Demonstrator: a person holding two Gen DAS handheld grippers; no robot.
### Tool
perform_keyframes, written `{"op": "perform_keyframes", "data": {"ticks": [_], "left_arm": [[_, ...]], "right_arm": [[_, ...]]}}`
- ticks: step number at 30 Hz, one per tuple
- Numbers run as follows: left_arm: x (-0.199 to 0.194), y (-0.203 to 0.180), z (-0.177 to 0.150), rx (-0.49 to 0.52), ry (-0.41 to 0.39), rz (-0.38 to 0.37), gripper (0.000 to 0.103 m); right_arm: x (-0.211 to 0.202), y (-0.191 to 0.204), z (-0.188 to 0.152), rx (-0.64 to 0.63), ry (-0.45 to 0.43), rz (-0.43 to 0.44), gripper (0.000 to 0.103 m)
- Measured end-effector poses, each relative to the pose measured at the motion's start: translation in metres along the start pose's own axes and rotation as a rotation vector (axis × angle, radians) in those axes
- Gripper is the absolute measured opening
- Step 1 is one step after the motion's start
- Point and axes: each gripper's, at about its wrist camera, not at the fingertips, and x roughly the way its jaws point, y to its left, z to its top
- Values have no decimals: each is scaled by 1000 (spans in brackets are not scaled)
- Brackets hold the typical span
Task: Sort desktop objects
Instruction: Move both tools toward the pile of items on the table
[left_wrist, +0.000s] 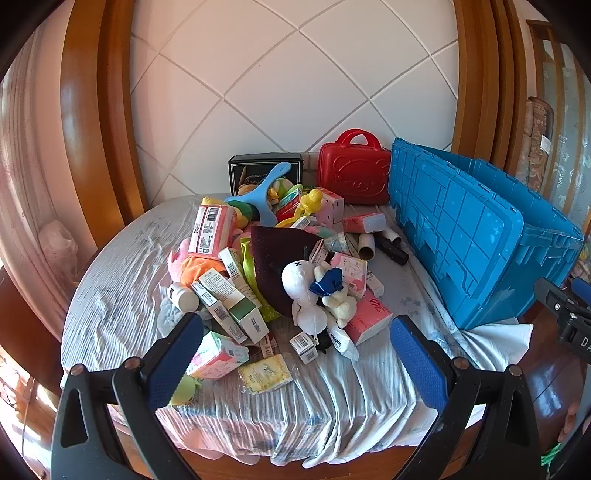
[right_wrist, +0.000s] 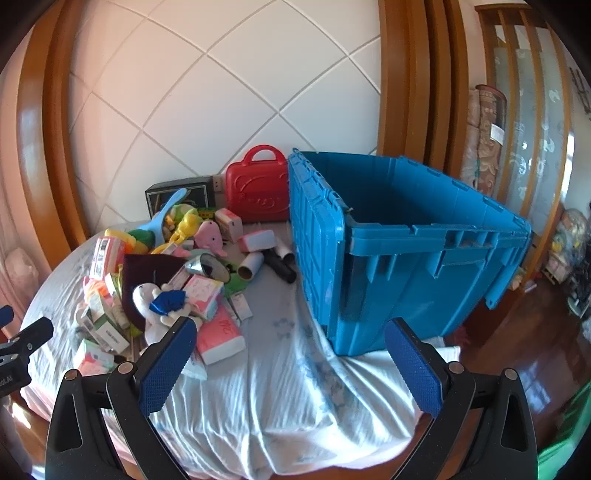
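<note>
Clutter of light cardboard boxes, tissue packs and a soft white plush rabbit (left_wrist: 306, 291) heaps at twelve o'clock of the left gripper (left_wrist: 295, 354), jaws apart like the right gripper (right_wrist: 291, 365); pinch the rabbit's squashy body, probably non-slip.

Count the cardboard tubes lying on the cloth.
2 show: one brown-ended cardboard tube beside the black cylinder, and a white tube just behind it, toward the blue crate. The pile may hide more.
</note>
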Motion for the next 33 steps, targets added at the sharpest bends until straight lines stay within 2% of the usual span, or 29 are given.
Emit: {"op": "perform_keyframes", "data": {"ticks": [13, 19, 22, 26, 33], "left_arm": [[4, 10, -4, -24, 11, -21, 103], [30, 39, -29, -67, 88, 32, 103], [53, 67, -50, -95, 154, 75, 103], [83, 109, -80, -98, 223, 141, 103], [134, 169, -119, -106, 312, 143, 103]], "right_arm": [[2, 9, -1, -15, 6, -2, 103], [16, 28, -12, -37, 29, 61, 103], [37, 51, -23, -64, 86, 118, 103], [73, 97, -45, -102, 192, 238, 103], [126, 180, -89, -157, 350, 304, 103]]}}
